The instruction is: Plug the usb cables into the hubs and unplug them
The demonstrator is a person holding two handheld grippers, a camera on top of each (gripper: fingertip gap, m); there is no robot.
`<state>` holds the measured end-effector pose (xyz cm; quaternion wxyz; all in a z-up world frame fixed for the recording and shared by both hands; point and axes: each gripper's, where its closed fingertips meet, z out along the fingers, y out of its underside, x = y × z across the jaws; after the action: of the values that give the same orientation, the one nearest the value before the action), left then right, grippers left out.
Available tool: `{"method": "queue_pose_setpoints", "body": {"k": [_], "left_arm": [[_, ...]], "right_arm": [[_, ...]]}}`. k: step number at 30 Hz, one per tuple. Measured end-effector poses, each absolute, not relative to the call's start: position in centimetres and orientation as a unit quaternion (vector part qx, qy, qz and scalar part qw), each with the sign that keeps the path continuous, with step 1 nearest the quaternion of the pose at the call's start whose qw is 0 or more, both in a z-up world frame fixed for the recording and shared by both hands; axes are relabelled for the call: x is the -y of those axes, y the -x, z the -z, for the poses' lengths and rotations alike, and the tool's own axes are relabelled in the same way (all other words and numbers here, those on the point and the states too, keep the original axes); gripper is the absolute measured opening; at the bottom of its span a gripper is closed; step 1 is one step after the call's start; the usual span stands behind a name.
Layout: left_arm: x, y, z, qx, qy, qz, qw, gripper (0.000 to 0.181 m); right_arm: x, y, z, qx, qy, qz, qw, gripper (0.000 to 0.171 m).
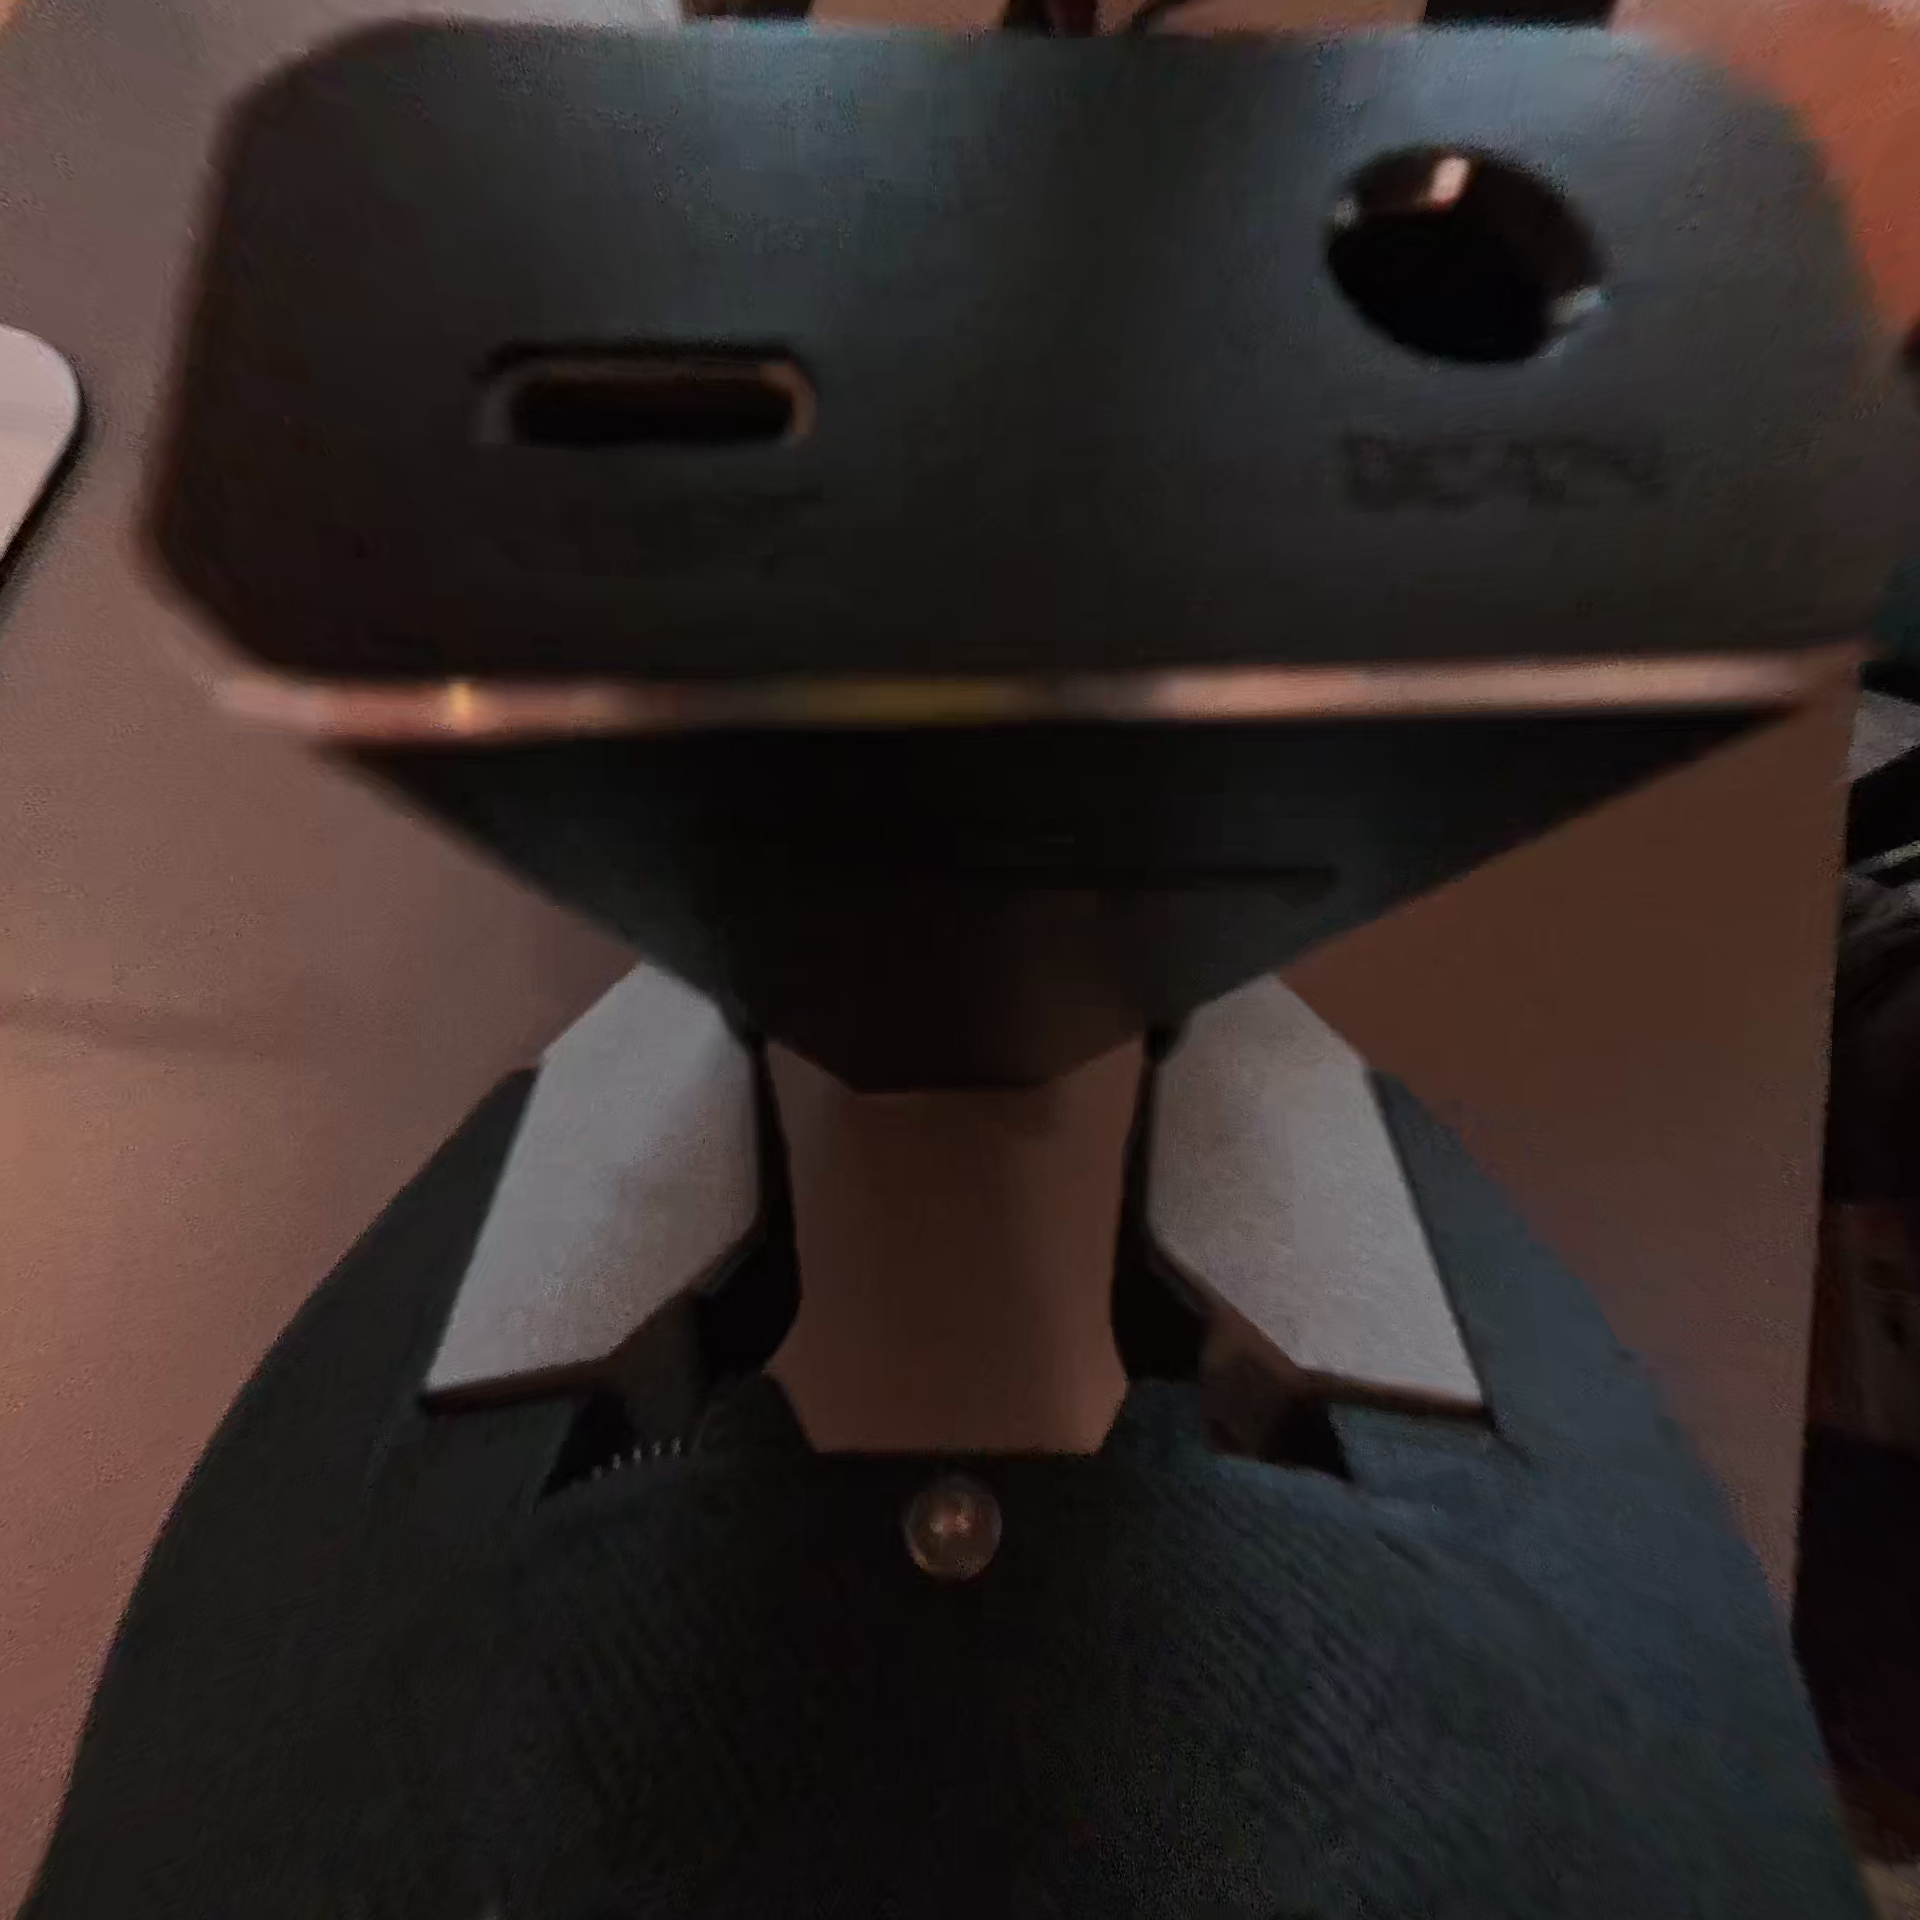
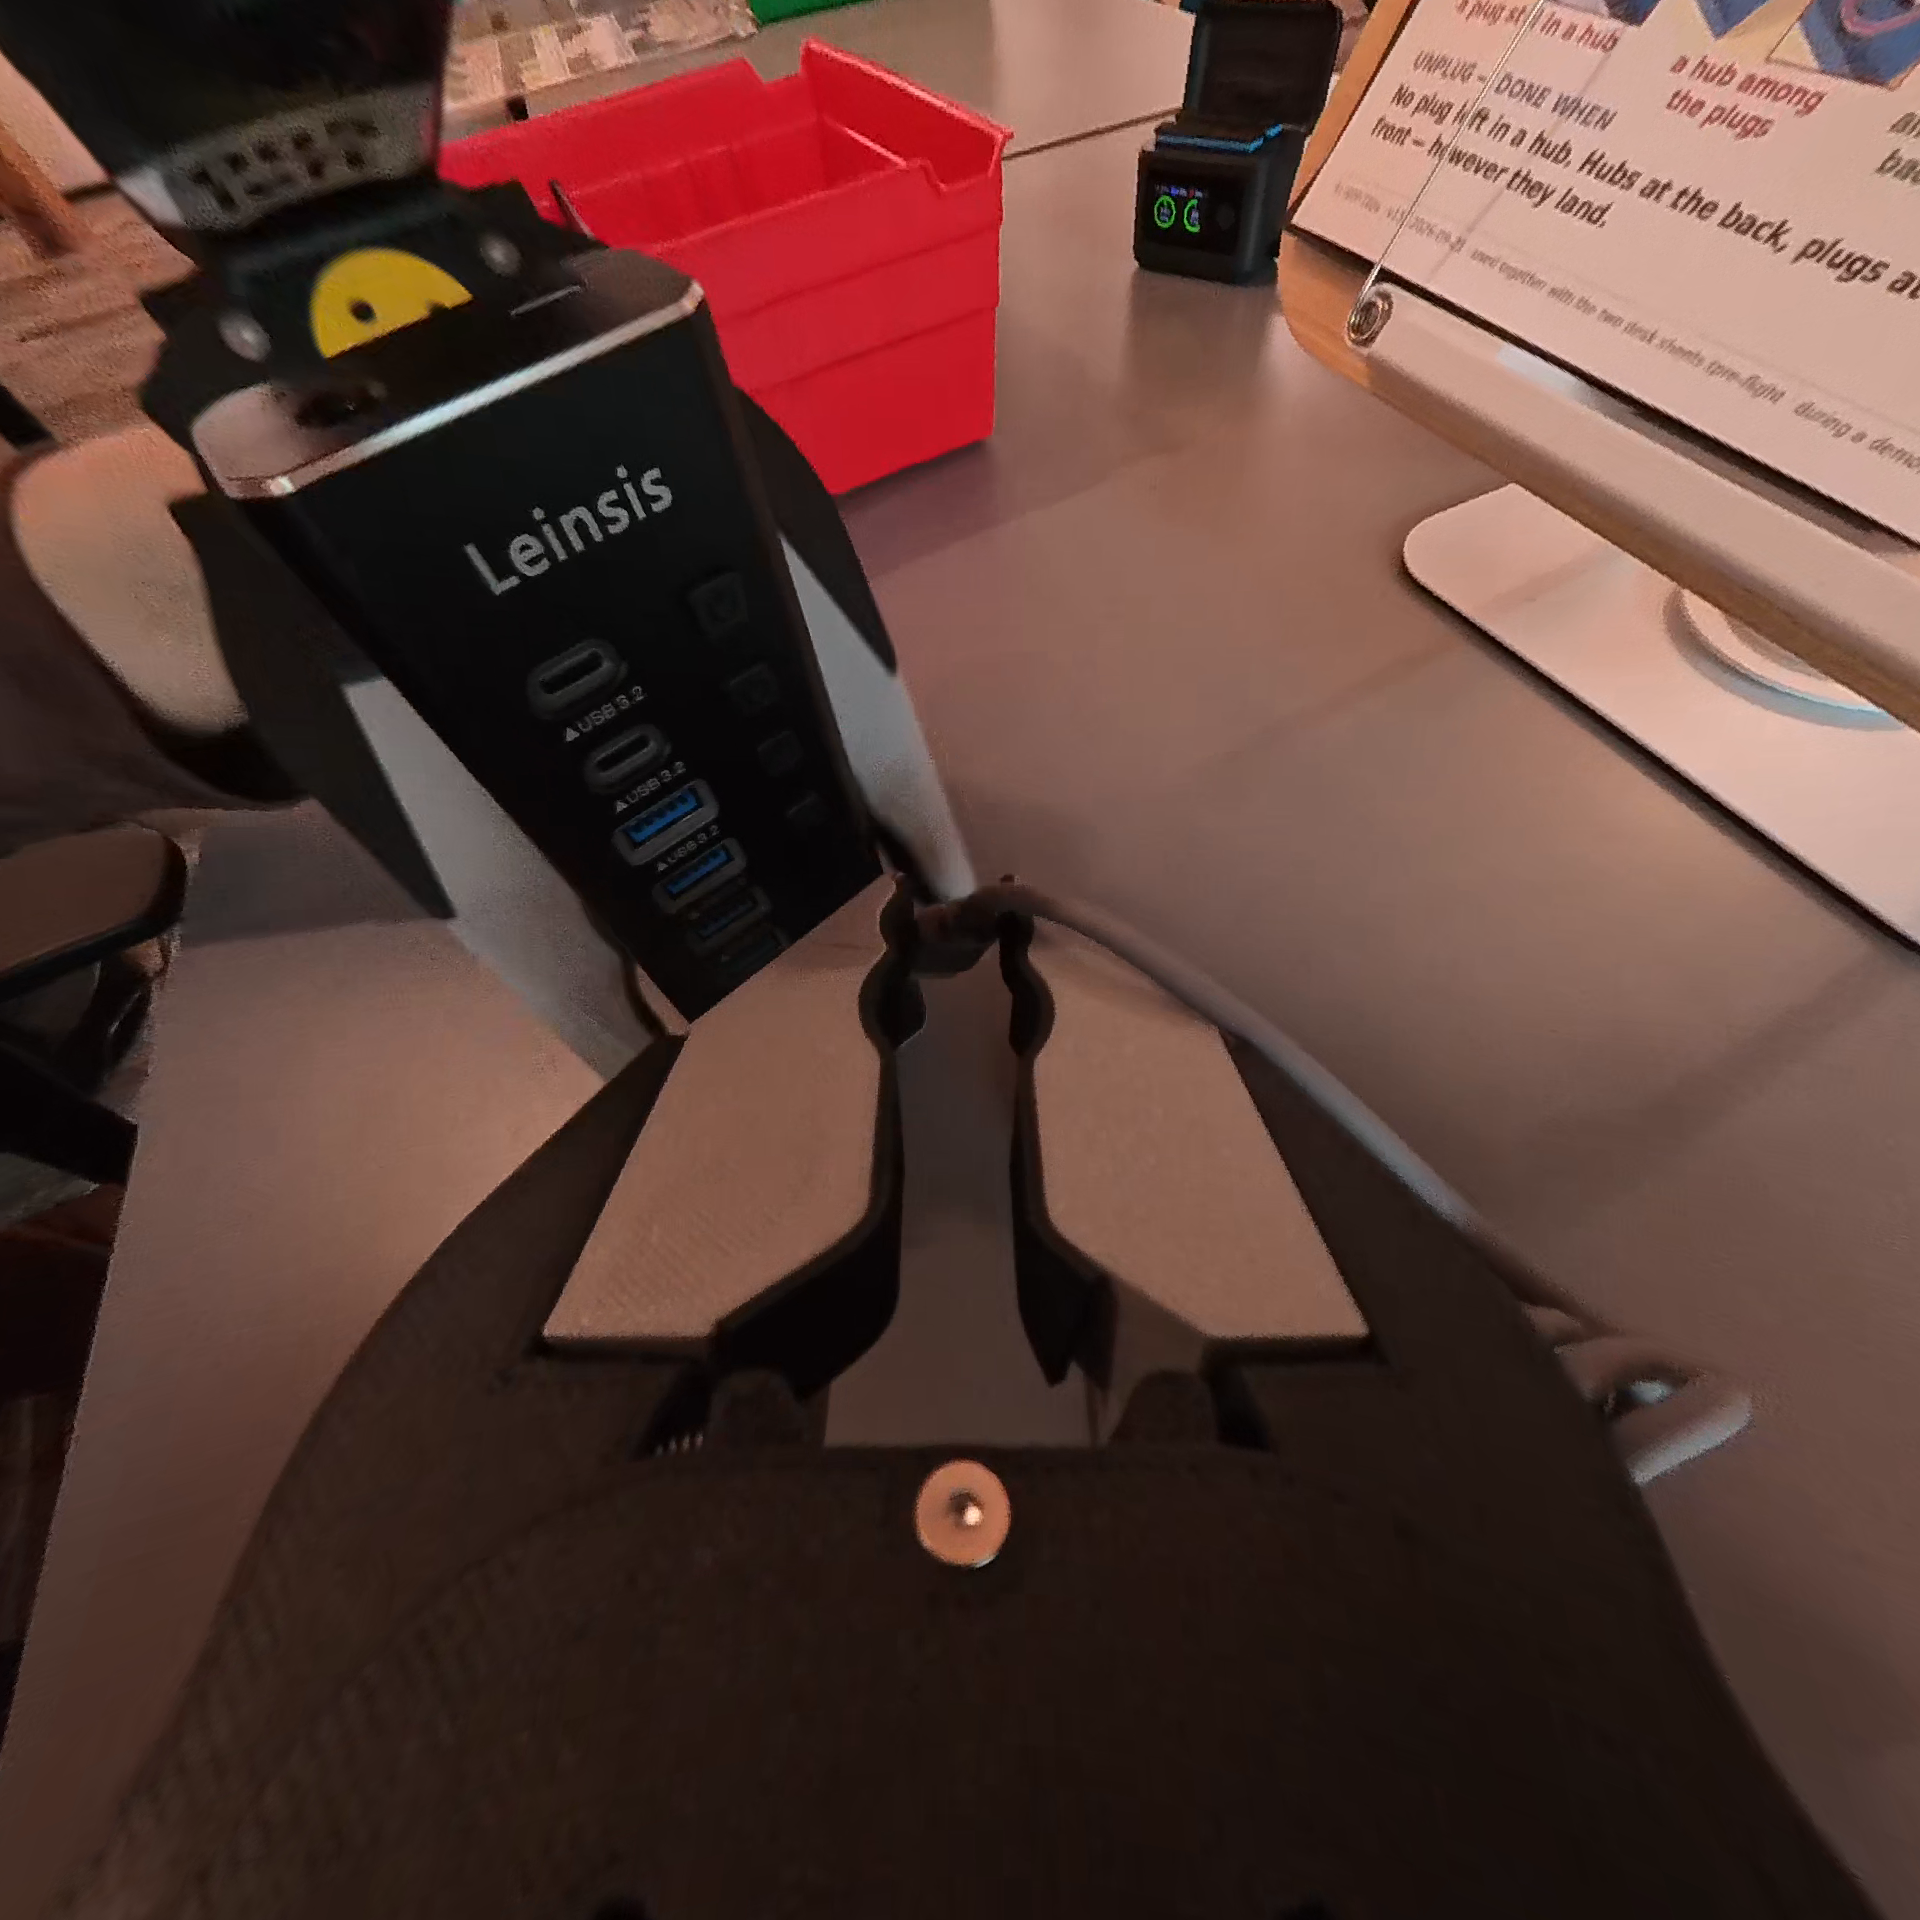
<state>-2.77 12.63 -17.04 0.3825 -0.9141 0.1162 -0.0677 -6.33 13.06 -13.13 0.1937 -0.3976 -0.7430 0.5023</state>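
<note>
My left gripper [image 1: 956, 1049] is clamped on the black hub [image 2: 582, 665], holding it up off the table [image 2: 1299, 831], end face w/ an oval port and a round socket right at my left cam. In the right cam the hub stands tilted, port row facing me, bottom end close to my right gripper [image 2: 951, 940]. Right gripper is pinched on a dark plug [image 2: 954, 925]; its grey cable [image 2: 1299, 1060] trails back along the right finger. Plug tip sits just beside the lowest ports; can't tell if it's seated. Red bin [image 2: 831, 260] sits toward the far edge of the table behind the hub, small black device w/ lit screen [image 2: 1205, 203] right of it, instruction sheet on a stand [image 2: 1662, 436] at the table's right side.
</note>
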Motion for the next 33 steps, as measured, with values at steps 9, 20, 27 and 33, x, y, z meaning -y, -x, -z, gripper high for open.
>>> {"method": "queue_pose_setpoints", "body": {"k": [9,20,27,33], "left_arm": [[-12.7,2.6,16.5,-0.135,0.874,0.109,0.455,0.067],[-12.3,-0.7,10.0,-0.197,0.710,0.187,0.649,0.066],[-11.7,-1.8,8.0,-0.217,0.666,0.186,0.688,0.066],[-11.9,-2.2,7.8,-0.212,0.663,0.203,0.689,0.066]], "right_arm": [[-12.8,5.8,11.2,0.725,0.374,-0.546,0.190,0.012],[-10.3,2.1,2.7,0.622,0.247,-0.717,0.196,0.013],[-7.7,0.2,1.9,0.633,0.188,-0.723,0.202,0.013],[-7.4,0.3,2.0,0.637,0.182,-0.713,0.230,0.013]]}}
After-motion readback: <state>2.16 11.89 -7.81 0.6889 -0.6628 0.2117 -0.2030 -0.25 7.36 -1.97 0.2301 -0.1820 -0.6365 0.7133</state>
